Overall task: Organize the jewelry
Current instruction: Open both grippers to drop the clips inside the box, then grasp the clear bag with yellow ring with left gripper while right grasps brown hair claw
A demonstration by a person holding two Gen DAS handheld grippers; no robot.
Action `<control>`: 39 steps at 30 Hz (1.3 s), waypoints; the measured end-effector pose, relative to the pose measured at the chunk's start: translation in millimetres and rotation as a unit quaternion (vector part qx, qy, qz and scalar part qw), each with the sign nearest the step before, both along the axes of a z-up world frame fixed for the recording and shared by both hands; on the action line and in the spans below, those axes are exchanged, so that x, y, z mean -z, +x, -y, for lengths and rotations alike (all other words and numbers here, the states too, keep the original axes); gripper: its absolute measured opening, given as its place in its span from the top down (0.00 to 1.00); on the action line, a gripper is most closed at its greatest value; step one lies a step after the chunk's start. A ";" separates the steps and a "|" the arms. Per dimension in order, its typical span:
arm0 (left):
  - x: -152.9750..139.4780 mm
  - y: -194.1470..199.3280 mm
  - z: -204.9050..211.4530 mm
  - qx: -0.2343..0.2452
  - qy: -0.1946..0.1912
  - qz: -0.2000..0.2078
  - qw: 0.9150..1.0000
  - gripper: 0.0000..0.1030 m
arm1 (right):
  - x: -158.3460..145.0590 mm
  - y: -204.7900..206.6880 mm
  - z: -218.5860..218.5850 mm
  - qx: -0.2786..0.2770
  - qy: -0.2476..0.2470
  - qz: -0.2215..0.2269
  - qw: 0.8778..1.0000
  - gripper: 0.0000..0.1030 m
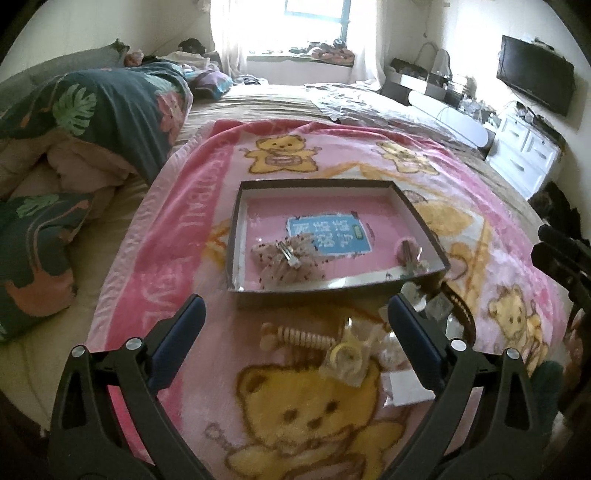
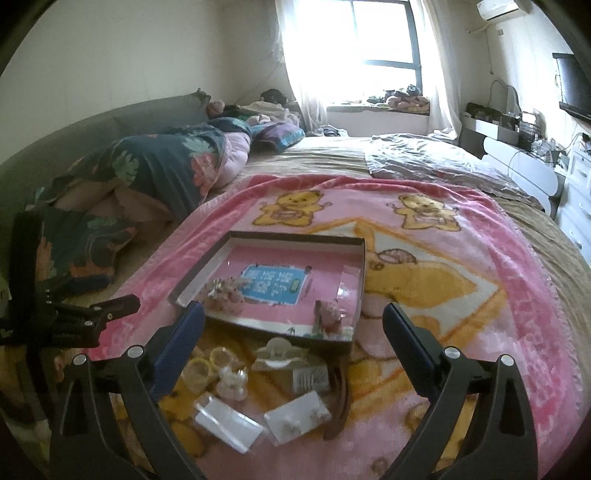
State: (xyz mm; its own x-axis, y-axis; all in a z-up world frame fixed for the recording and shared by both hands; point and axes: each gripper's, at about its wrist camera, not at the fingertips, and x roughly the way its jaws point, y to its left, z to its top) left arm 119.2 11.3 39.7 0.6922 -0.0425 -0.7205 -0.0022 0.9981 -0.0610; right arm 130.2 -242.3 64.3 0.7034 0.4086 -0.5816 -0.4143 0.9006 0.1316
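With both my left gripper (image 1: 295,321) and right gripper (image 2: 293,328) wide open and empty, I'd pick one loose piece, say the white hair claw (image 2: 279,353) just before the tray (image 2: 295,238), and approach low.

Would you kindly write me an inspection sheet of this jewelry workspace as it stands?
Surface: pink bear blanket spread on a bed.
Job's things: shallow box holding two pink hair clips; loose pieces before it include yellow rings, a white claw clip, earring cards.
Clutter: floral duvet bunched beside the blanket.
Grippers: left gripper and right gripper open, empty.
Cables: nothing seen on the bed.
Surroundings: window, wall television, white drawers.
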 end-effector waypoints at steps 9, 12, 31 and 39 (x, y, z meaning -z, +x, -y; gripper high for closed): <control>15.5 -20.7 6.6 0.016 0.005 -0.018 1.000 0.10 | 10.2 -20.5 1.0 -0.005 -0.015 -0.011 1.000 0.07; 22.2 -26.8 9.9 0.020 0.000 -0.027 0.999 0.10 | 14.7 -26.5 1.5 -0.007 -0.021 -0.015 1.000 0.07; 71.4 -32.1 43.0 0.064 -0.002 -0.088 0.994 0.10 | 58.8 -43.4 27.1 0.006 -0.049 -0.063 0.997 0.07; 91.2 -6.6 35.5 0.049 -0.015 -0.109 0.993 0.14 | 77.7 -23.8 33.5 0.025 -0.051 -0.091 0.994 0.07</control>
State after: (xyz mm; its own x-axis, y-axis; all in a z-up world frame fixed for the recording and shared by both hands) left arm 112.6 -24.2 -51.5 0.5119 -0.1248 -0.8499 0.0781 0.9921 -0.0986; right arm 106.4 -275.7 -13.4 0.5999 0.3086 -0.7382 -0.3465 0.9318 0.1079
